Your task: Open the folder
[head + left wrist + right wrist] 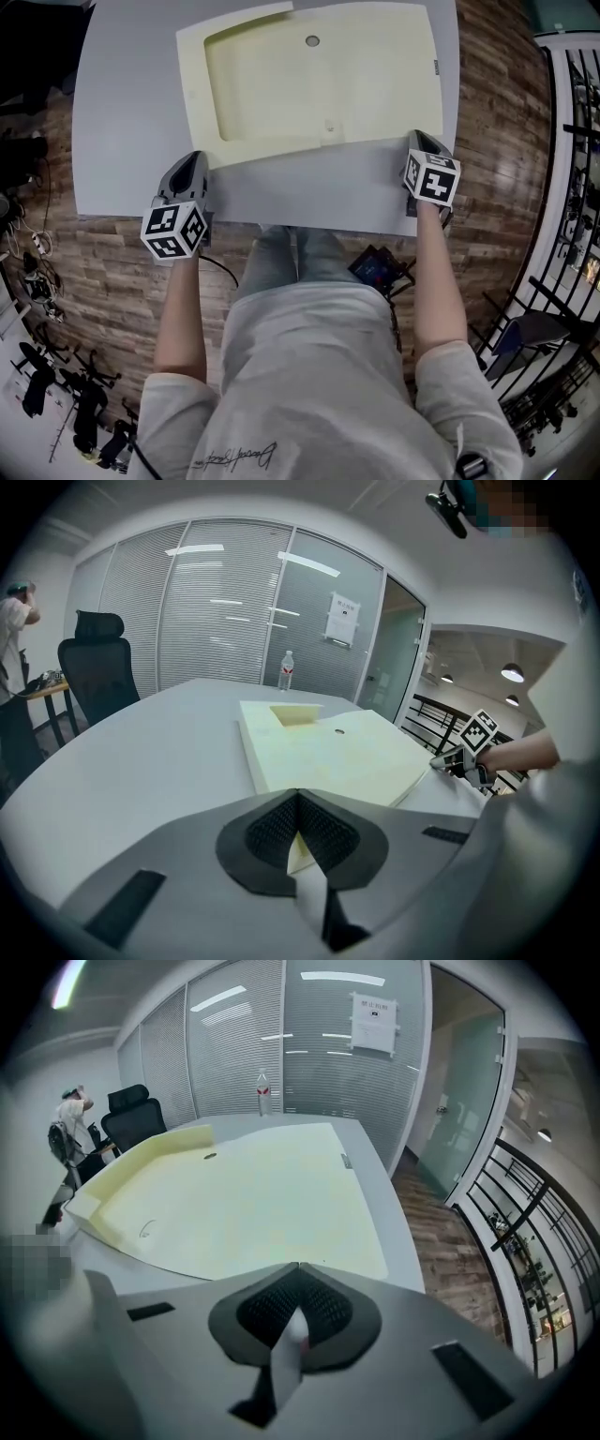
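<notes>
**Containers.** A pale yellow, flat rectangular plastic folder (319,84) lies closed on a light grey table (122,112). It takes up the middle and far part of the top, and its long near edge runs across in front of the person. A wide paler border frames a sunken panel on the folder's cover. A small round hole (312,40) sits near the folder's far edge. What the folder contains cannot be seen. A clear plastic bottle with a white cap (286,670) stands upright beyond the folder's far edge. How full it is cannot be made out.

**Tools.** The left gripper (197,159) is at the folder's near left corner. In the left gripper view its jaws are closed, with a pale yellow sliver of that corner pinched between the dark ribbed pads (272,832). The right gripper (417,139) is at the folder's near right corner, and its marker cube is turned up towards the head camera. In the right gripper view its jaws are drawn together. A thin pale strip shows between the pads (323,1307), but whether it belongs to the folder's edge cannot be told.

**Hidden or unclear.**
- In the head view, the grippers' own bodies cover both near corners of the folder.
- In the right gripper view, the gripper's grey housing cuts off the folder's near edge.
- A black office chair (98,667) stands well to the left of the folder, off the table, and is partly cropped.
</notes>
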The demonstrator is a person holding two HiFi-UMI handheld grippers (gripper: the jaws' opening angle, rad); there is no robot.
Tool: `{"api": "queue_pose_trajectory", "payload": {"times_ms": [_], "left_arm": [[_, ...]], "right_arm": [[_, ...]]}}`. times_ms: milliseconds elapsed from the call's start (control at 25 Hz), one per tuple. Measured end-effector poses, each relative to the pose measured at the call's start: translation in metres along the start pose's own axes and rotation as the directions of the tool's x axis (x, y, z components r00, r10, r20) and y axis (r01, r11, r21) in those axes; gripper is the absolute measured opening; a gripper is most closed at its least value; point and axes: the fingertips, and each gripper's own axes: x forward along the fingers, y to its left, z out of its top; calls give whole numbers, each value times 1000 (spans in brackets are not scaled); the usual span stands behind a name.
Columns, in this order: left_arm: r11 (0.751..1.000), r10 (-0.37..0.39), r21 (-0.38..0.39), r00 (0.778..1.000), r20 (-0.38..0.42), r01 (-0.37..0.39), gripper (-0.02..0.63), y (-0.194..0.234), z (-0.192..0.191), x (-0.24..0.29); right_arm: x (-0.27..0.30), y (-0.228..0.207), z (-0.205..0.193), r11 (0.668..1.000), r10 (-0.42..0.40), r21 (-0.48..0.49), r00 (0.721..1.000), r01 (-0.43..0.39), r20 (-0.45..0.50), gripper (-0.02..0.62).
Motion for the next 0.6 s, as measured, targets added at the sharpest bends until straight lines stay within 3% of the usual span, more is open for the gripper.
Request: {"api": "queue_pose_trajectory", "payload": {"times_ms": [240,600], "left_arm": [[1000,6,-1,1000,-2,-6,8,-9,2,7],[1000,-24,-1,999,-32,24,8,-10,2,13]], "right_arm": [[2,-14,1,998,4,66,1000,-6,28,23],[-4,-17,5,997,-28,77,998,24,50,24]]}}
